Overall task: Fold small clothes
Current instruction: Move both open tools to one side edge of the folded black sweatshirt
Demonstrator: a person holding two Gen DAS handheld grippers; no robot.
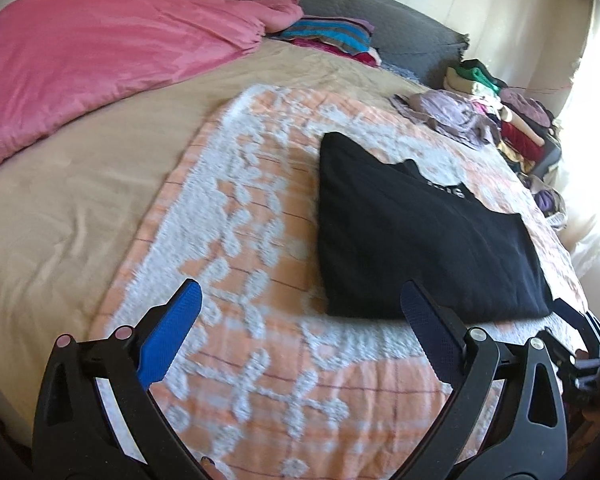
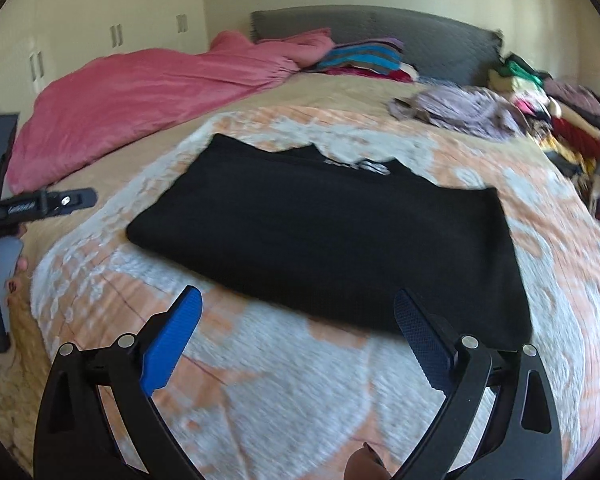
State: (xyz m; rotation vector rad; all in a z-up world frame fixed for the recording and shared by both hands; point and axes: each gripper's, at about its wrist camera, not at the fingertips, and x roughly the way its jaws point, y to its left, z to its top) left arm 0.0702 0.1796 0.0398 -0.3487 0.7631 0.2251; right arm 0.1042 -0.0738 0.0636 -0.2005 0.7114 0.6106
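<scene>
A black shirt [image 1: 420,232] lies folded flat on an orange-and-white blanket [image 1: 260,208] spread over the bed [image 1: 80,184]. White lettering shows near its far edge.

The left claw [image 1: 300,312] hangs wide, holding nothing, just above the blanket; its right finger sits close to the shirt's near edge, its left finger well left of it. The right claw [image 2: 296,320] is also wide and empty, near the shirt's near edge, with its right finger over the shirt's near right corner. In the right wrist view the left tool and part of a hand [image 2: 18,266] show at the far left edge.

A pink duvet [image 1: 92,64] is heaped on the far left of the bed. Striped folded clothes [image 1: 328,34] rest by the grey headboard [image 1: 400,28]. A pile [image 1: 500,116] of mixed clothes lies at the far right.
</scene>
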